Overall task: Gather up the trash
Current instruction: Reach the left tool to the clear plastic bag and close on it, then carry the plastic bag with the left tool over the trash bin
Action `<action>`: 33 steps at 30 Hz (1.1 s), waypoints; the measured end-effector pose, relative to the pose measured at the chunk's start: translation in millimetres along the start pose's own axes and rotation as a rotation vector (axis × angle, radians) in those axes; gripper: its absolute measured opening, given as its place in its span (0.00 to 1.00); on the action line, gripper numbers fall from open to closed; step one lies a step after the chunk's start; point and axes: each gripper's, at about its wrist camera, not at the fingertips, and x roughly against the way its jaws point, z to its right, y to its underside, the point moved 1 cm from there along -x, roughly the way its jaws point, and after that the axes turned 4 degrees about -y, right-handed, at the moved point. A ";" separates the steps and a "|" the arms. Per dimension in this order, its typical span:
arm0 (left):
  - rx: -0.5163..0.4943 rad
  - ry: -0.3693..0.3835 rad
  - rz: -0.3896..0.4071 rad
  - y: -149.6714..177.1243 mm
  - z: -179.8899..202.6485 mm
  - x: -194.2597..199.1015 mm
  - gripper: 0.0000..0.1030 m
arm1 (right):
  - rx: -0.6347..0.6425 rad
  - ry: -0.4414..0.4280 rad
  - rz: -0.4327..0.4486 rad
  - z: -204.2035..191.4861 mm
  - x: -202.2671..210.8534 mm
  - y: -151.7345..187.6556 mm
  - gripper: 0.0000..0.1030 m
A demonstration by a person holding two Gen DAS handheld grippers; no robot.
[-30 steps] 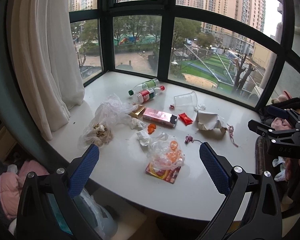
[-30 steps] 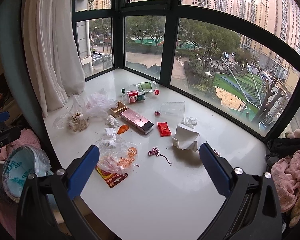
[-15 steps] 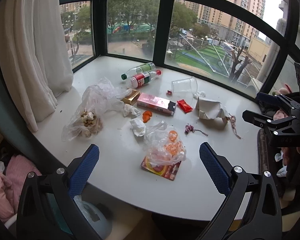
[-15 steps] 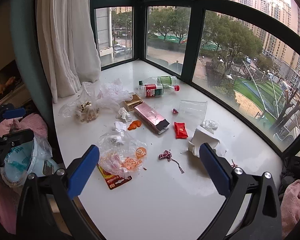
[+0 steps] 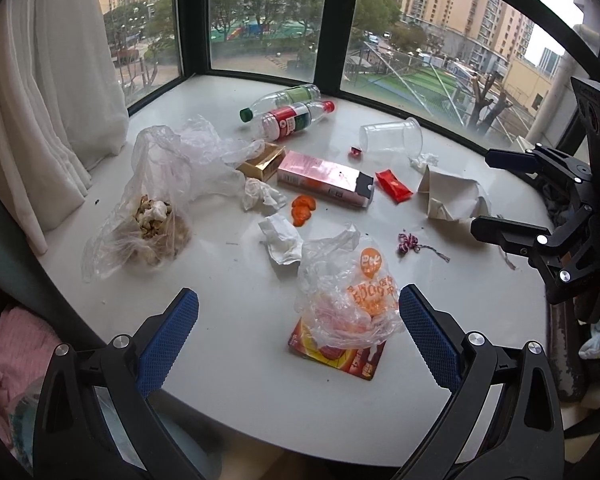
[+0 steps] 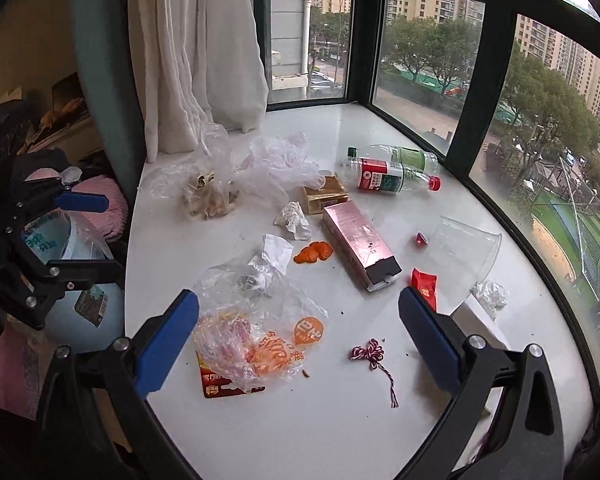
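Trash lies scattered on a white window ledge (image 5: 236, 312): a clear bag with orange print (image 5: 350, 296) over a red packet, a bag of shells (image 5: 152, 224), a pink box (image 5: 324, 178), two plastic bottles (image 5: 288, 114), a clear cup (image 5: 392, 140), crumpled tissues (image 5: 280, 238), orange peel (image 5: 302, 208), a red sachet (image 5: 394, 186), a paper bag (image 5: 450, 200) and a red-white string (image 6: 370, 354). My left gripper (image 5: 298, 336) is open just before the printed bag. My right gripper (image 6: 298, 334) is open above the printed bag (image 6: 256, 336) and the string.
A white curtain (image 5: 48, 92) hangs at the ledge's left end. Dark window frames close the back. A bin with a blue-printed bag (image 6: 72, 264) stands below the ledge's left edge, beside pink fabric (image 6: 100, 196). The right gripper shows at the left view's right edge (image 5: 548, 216).
Both grippers have moved forward and lower toward the ledge; the right one has also turned left. The trash looks larger and nearer. Nothing has been picked up.
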 end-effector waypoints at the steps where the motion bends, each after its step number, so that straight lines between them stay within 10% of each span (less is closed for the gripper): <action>1: -0.007 0.001 -0.011 0.3 -0.1 -8.1 0.95 | 0.010 -0.013 -0.012 4.0 -7.2 -0.1 0.94; 14: -0.035 0.032 -0.112 4.5 -4.7 -99.7 0.91 | 0.144 -0.197 -0.147 30.4 -108.3 6.7 0.94; 20: -0.031 0.046 -0.156 12.2 -7.1 -125.2 0.79 | 0.199 -0.280 -0.226 27.9 -148.9 15.5 0.75; 33: -0.044 0.057 -0.198 15.2 0.7 -141.4 0.09 | 0.271 -0.366 -0.285 11.6 -172.8 12.7 0.17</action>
